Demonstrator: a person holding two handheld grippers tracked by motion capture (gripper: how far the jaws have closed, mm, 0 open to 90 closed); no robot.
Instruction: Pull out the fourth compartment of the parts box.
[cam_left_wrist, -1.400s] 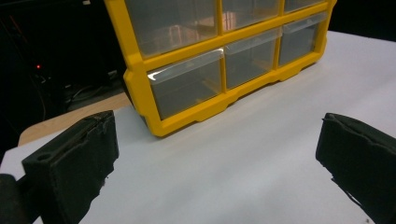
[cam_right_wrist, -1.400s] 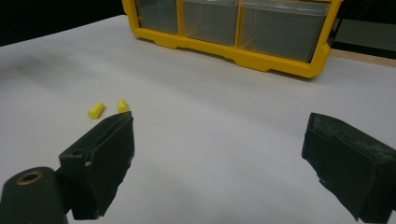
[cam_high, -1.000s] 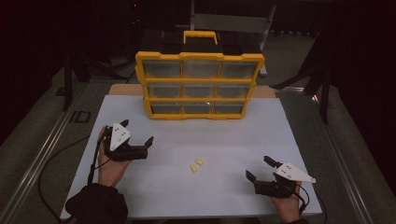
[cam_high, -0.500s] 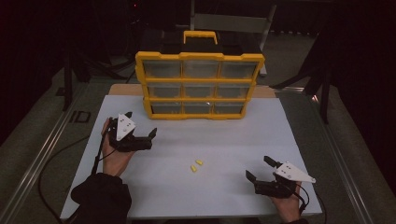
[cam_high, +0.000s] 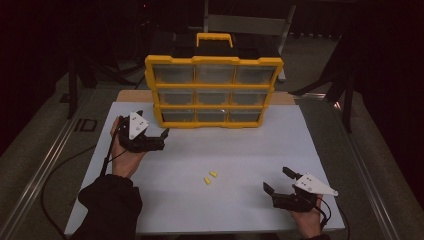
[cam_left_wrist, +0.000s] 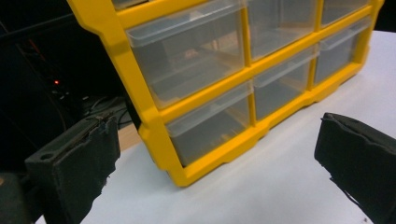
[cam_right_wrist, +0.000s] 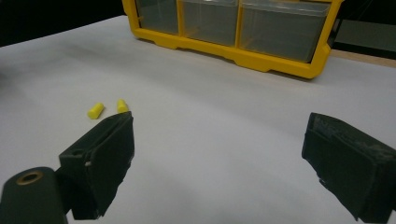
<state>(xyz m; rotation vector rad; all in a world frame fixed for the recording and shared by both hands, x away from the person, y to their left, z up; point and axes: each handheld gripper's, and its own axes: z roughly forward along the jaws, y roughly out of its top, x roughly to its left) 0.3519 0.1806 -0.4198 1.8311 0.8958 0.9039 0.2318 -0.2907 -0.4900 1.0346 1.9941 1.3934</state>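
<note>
Nothing started: all drawers of the yellow drawer organizer (cam_high: 214, 90) closed, two yellow earplugs (cam_high: 210, 177) loose on the table (cam_high: 240, 150). Left gripper (cam_high: 161, 136) near its bottom-left drawer, right gripper (cam_high: 279, 181) low; both wide open, empty

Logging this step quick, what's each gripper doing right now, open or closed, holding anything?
Left gripper: open, holding nothing, near the yellow drawer organizer.
Right gripper: open, holding nothing.

The left gripper (cam_left_wrist: 219, 168) has its 2 black fingers (cam_left_wrist: 79, 163) spread wide, empty, near the yellow drawer cabinet (cam_left_wrist: 140, 93) with clear drawers standing on the white counter (cam_left_wrist: 280, 186).
</note>
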